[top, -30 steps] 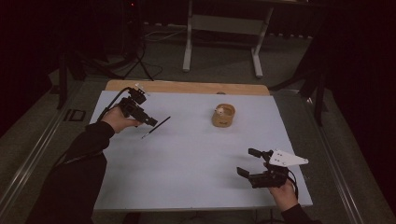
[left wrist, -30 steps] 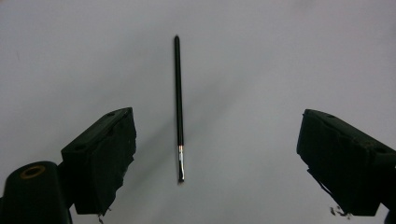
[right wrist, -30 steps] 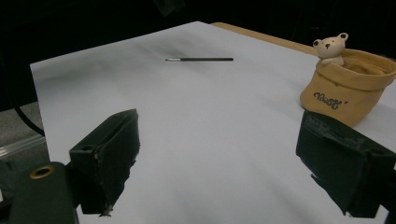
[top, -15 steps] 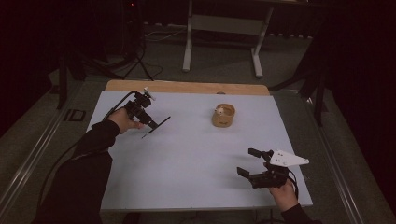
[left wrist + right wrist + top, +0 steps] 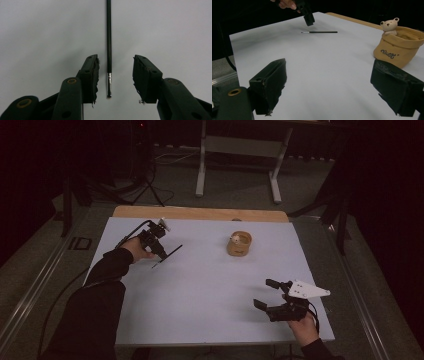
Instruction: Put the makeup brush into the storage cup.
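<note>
A thin black brush (image 5: 169, 255) with a metal collar lies flat on the white table (image 5: 200, 285), far left. My left gripper (image 5: 162, 252) hovers right over its near end, open. The brush (image 5: 109, 37) runs straight away between the two jaws, untouched, in my left gripper (image 5: 115, 60) view. Near the front right edge my right gripper (image 5: 264, 293) stands open and holds nothing. Its own view looks through the right gripper (image 5: 329, 67) at the brush (image 5: 319, 32) and at the left gripper (image 5: 308, 20) above it.
A tan sack-shaped pot (image 5: 239, 243) with a small bear figure on its rim stands at the back middle; it appears at the right as the pot (image 5: 398, 47) in the right gripper view. A wooden strip (image 5: 200, 213) borders the far edge.
My left gripper has shifted a little to the right and down over the brush's end. The brush and my right gripper have stayed put.
</note>
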